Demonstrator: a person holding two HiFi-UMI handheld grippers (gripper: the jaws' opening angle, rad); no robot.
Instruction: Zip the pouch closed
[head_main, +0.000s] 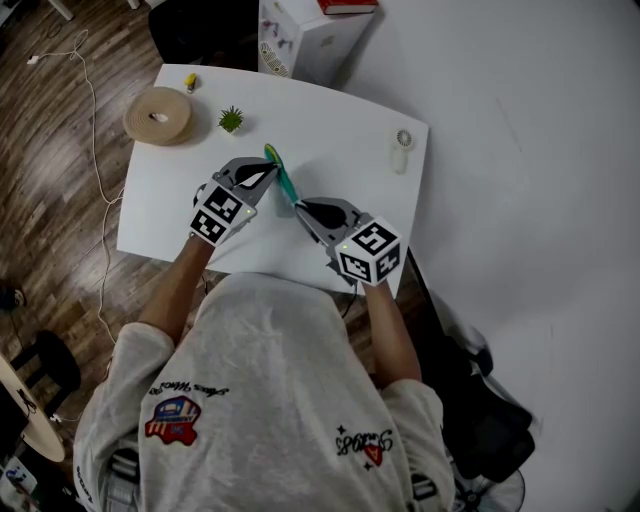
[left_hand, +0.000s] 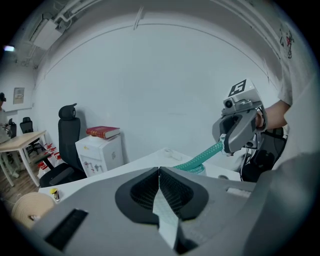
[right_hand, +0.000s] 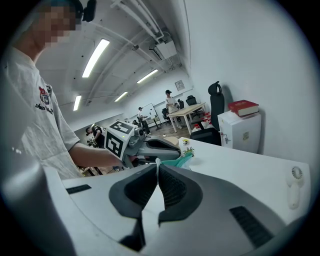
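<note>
Two-handed hold on the teal pouch (head_main: 283, 180), stretched over the white counter (head_main: 340, 130) between both claws. Had the left claw (head_main: 268, 172) shut on a pale strip (left_hand: 167, 215) of its far end. Had the right claw (head_main: 299, 207) pinched closed on a thin white tab (right_hand: 157, 163) at its near end. Sat near a small green plant (head_main: 231, 119).

We are in an open-plan office: strip lights (right_hand: 95, 57) overhead, a swivel chair (left_hand: 67, 137) beside a cabinet (left_hand: 100, 152) past the table's (head_main: 330, 150) far edge, desks (right_hand: 186, 112) and people (right_hand: 171, 102) beyond.
</note>
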